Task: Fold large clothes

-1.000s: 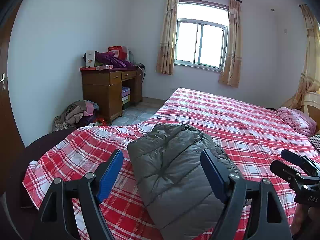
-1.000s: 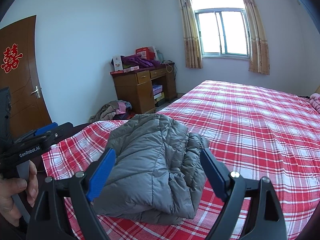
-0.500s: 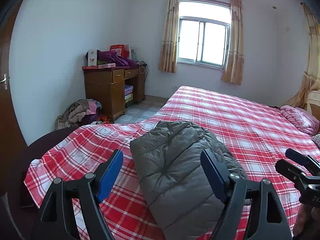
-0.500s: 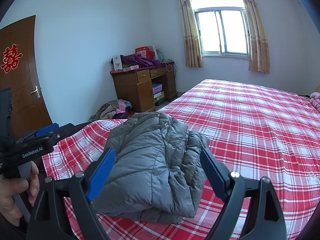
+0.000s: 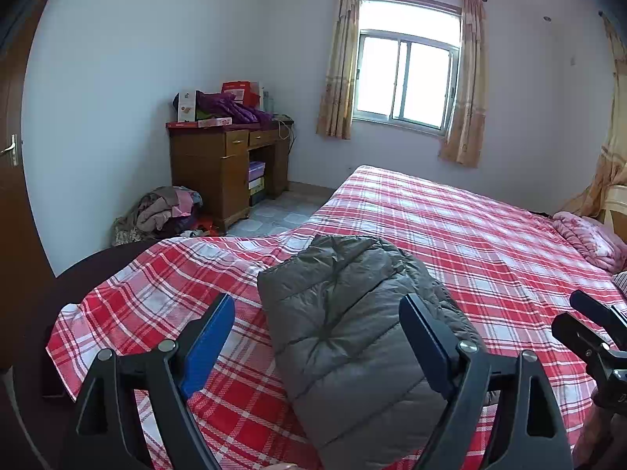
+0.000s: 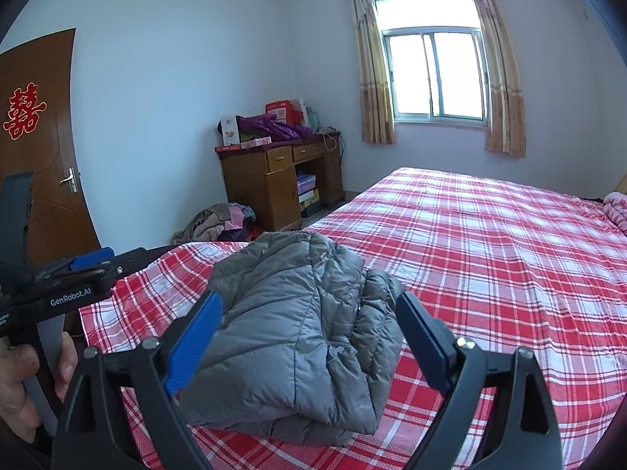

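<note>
A grey quilted down jacket (image 5: pixel 345 325) lies folded into a thick bundle on the near corner of the bed; it also shows in the right wrist view (image 6: pixel 298 325). My left gripper (image 5: pixel 317 337) is open and empty, held above and in front of the jacket, apart from it. My right gripper (image 6: pixel 309 337) is open and empty, also above the jacket's near edge without touching it. The right gripper shows at the right edge of the left wrist view (image 5: pixel 595 337), and the left gripper at the left of the right wrist view (image 6: pixel 70 286).
The bed (image 5: pixel 450 235) has a red and white plaid sheet. A pink blanket (image 5: pixel 588 237) lies at its far right. A wooden desk (image 5: pixel 223 164) with boxes and purple clothes stands by the wall, a clothes pile (image 5: pixel 160 215) beside it. A brown door (image 6: pixel 39 156) is at left.
Both grippers have drawn back and risen slightly from the jacket, so it sits a little lower and farther in view. Both stay open.
</note>
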Demonstrator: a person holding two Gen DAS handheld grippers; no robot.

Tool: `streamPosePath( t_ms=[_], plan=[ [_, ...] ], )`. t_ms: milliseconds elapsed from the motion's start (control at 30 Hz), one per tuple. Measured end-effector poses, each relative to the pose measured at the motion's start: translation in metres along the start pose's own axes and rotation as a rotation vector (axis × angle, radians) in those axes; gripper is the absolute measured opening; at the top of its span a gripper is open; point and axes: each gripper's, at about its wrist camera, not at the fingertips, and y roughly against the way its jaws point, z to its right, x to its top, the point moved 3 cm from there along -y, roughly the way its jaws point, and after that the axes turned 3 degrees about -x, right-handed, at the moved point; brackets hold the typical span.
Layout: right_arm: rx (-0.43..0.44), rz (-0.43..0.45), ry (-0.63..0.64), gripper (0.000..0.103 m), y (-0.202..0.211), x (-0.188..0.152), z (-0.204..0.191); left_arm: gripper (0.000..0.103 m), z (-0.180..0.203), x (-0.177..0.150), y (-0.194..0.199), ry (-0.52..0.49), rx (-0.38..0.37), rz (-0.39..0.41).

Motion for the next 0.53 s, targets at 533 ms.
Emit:
streamPosePath(
  t_ms=[533],
  plan=[
    [0.004, -0.019, 0.007, 0.093, -0.0037, -0.0054, -0.0007, 0.102, 0.0056, -0.0076, -0.0059, -0.053, 0.060, 0.016]
  ],
)
